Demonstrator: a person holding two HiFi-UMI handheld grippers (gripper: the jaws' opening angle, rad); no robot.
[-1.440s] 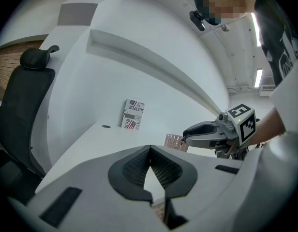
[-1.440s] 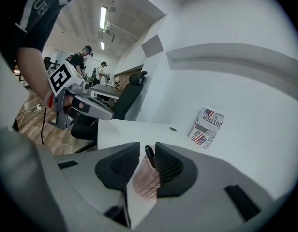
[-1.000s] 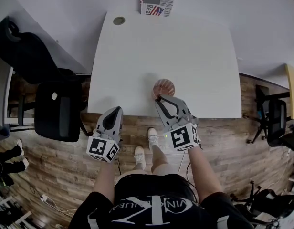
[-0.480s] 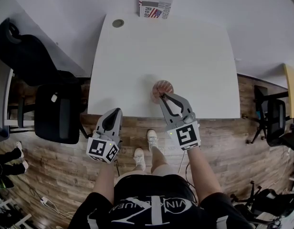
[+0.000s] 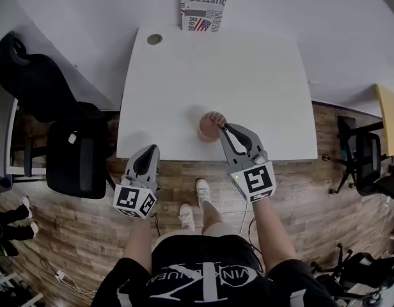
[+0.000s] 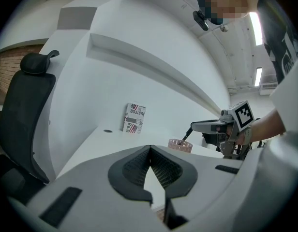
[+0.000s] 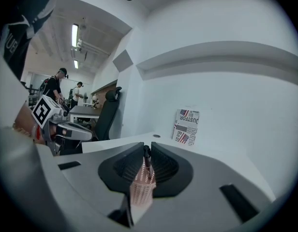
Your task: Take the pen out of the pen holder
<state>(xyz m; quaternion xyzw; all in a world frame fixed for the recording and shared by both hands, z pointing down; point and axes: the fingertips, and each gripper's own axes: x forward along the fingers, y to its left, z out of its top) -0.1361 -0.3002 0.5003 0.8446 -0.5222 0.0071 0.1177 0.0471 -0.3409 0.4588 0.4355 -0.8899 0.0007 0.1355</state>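
Observation:
A pink mesh pen holder [image 5: 208, 128] stands near the front edge of the white table [image 5: 248, 69]; it also shows in the left gripper view [image 6: 180, 145] and low between the jaws in the right gripper view [image 7: 141, 190]. My right gripper [image 5: 224, 127] hangs over the holder's right rim. Its jaws have just been closing and are shut on a thin dark pen [image 7: 146, 156]. From the left gripper view, the pen [image 6: 186, 136] slants down from the right gripper [image 6: 191, 127] into the holder. My left gripper [image 5: 150, 149] hovers off the table's front edge, shut and empty [image 6: 149, 149].
A printed box [image 5: 203, 6] stands at the table's far edge, with a round cable grommet [image 5: 155, 39] at the far left corner. A black office chair [image 5: 75, 149] is left of the table, another chair [image 5: 370, 155] far right. People [image 7: 54, 88] stand in the background.
My right gripper has risen, shifted a little to the right and rolled, with the pen in its jaws. The left gripper has stayed in place.

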